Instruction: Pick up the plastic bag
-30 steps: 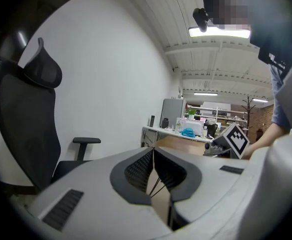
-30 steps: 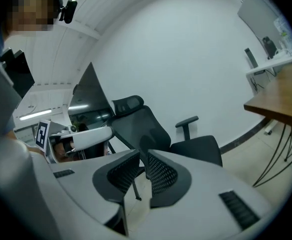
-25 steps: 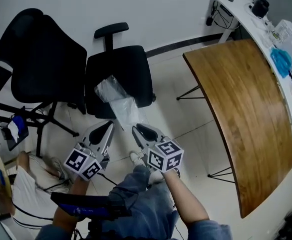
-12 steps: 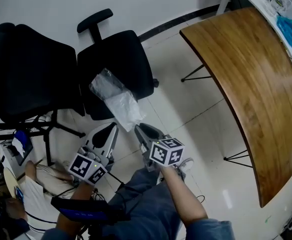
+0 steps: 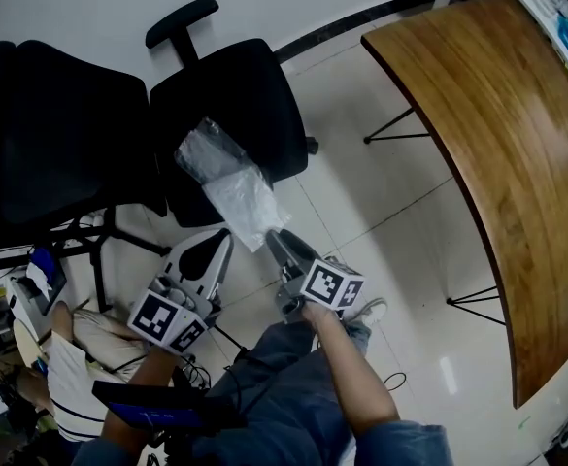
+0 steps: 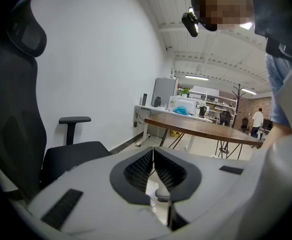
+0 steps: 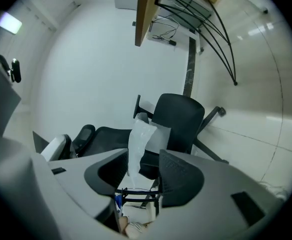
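Note:
The clear, crumpled plastic bag stretches from the black chair seat down to my right gripper. In the right gripper view the bag stands between the jaws, close to the left-hand one. Those jaws are opening, stand wide apart and do not press on it. My left gripper is just left of the bag's lower end, apart from it. In the left gripper view the left gripper has its fingertips together with nothing between them.
A second black chair stands to the left of the first. A curved wooden table on thin black legs fills the right side. Below the grippers are the person's jeans and white tiled floor.
The right gripper's jaws have spread apart around the bag's lower end. Both grippers and the bag sit in much the same place; the head view has shifted slightly.

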Demonstrator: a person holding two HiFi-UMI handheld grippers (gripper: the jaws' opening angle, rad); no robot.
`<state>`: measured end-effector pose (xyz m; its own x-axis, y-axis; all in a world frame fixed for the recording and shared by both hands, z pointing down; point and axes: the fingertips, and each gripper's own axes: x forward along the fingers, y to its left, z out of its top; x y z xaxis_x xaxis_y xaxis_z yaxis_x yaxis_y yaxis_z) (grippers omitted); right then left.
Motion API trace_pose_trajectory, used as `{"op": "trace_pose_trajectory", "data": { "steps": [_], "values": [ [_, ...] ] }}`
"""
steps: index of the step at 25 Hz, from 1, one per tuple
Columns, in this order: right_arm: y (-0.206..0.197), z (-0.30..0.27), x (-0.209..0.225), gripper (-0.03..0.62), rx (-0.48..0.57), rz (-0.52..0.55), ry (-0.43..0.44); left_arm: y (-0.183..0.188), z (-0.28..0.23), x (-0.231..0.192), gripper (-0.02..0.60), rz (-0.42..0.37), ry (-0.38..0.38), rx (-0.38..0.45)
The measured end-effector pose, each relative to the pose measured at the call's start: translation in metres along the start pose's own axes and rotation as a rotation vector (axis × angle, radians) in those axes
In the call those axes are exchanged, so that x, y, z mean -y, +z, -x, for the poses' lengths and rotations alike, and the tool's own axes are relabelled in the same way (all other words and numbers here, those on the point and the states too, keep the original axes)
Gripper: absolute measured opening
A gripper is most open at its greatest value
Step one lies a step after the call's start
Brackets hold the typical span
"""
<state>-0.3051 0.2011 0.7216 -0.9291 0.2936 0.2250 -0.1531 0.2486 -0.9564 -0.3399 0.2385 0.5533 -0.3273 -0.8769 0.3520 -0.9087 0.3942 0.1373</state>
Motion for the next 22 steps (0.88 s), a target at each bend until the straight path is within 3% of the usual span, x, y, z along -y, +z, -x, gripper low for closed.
{"op": "trace_pose_trajectory", "data": {
  "steps": [5,13,16,17,22],
  "values": [
    [0.001,-0.014,0.005,0.204,0.026,-0.088,0.035,-0.008,0.005,-0.006,0.012,0.007,0.020,-0.019],
    [0.001,-0.030,-0.019,0.202,0.022,-0.120,0.192,-0.017,0.013,-0.014,0.012,0.006,0.037,-0.036],
    [0.003,-0.030,-0.024,0.107,0.022,-0.124,0.227,-0.016,0.013,-0.017,0.012,0.013,0.044,-0.032],
    [0.004,-0.030,-0.025,0.027,0.025,-0.124,0.231,-0.016,0.013,-0.018,0.012,0.016,0.047,-0.032],
    [0.000,-0.030,-0.034,0.007,0.010,-0.113,0.259,-0.018,0.016,-0.022,0.012,0.027,0.060,-0.027]
  ]
}}
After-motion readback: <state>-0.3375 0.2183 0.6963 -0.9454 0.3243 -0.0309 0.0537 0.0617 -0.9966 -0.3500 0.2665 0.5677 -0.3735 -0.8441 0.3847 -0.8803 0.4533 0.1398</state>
